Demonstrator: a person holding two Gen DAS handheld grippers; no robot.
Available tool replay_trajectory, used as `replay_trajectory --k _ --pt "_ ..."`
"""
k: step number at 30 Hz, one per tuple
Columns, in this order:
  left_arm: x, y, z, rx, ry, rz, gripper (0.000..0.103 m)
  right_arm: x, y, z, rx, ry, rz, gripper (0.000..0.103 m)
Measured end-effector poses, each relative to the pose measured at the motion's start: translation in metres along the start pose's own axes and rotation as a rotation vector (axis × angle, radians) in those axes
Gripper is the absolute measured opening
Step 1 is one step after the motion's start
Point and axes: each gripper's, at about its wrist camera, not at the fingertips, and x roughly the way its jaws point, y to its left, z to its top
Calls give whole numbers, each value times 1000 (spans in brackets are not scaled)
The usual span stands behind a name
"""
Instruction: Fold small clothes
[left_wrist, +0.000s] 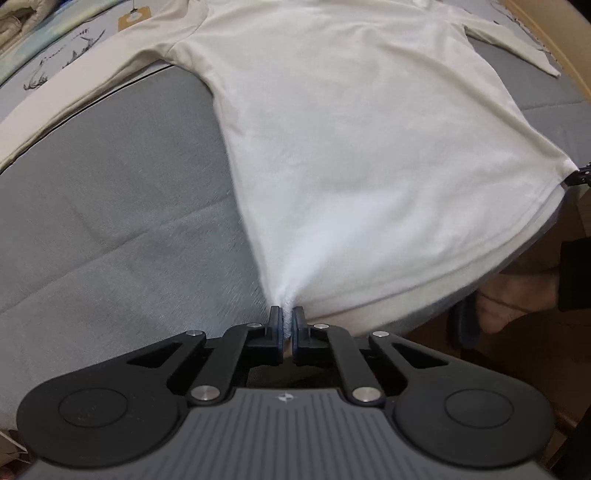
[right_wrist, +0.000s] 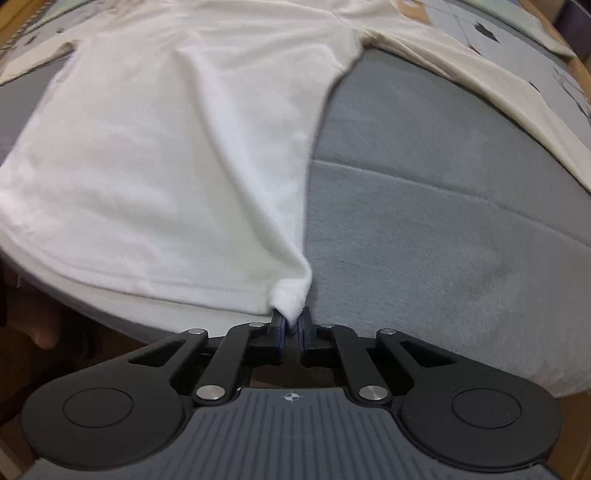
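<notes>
A cream long-sleeved shirt (left_wrist: 351, 129) lies spread on a grey padded surface (left_wrist: 110, 203), collar end far from me, sleeves stretched out to both sides. My left gripper (left_wrist: 287, 317) is shut on the shirt's near-left hem corner, with a pinch of cloth bunched between its blue pads. In the right wrist view the same shirt (right_wrist: 166, 147) fills the left half, and my right gripper (right_wrist: 291, 325) is shut on the near-right hem corner, a small wad of cloth standing up between its fingers. The right gripper's tip (left_wrist: 580, 175) shows at the left view's right edge.
A patterned sheet (left_wrist: 62, 55) with line drawings lies beyond the grey pad (right_wrist: 424, 221), with a tan paper tag (left_wrist: 135, 16) on it. A wooden edge (left_wrist: 569, 40) runs along the far right. Below the pad's near edge a person's foot in a sandal (left_wrist: 498, 310) stands on the floor.
</notes>
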Motion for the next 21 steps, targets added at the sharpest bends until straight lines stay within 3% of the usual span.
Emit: replay_trajectory --k 3,7,9,10,12,15,18,21 --pt "5 2 -8 19 52 53 3 0 3 -4 -39 34 38 5" --pt "12 -7 -9 75 102 61 4 15 5 -12 -97 143 -47 1" --pt "6 -7 -5 64 96 18 12 17 2 -13 -88 157 -91 1" --pt "1 -6 -3 45 78 -15 21 13 -3 -12 -66 139 -98 1" --pt "-13 -1 5 -2 -6 -73 30 -2 -12 -8 -7 80 -47 2" --pt "-20 9 16 -72 -62 -133 30 -21 -27 -1 84 -24 38 2" --pt "-6 10 17 -90 -23 -107 30 -25 -35 7 173 -66 109 9" --pt "21 -3 13 -38 78 -36 30 -21 -33 12 200 -76 151 19"
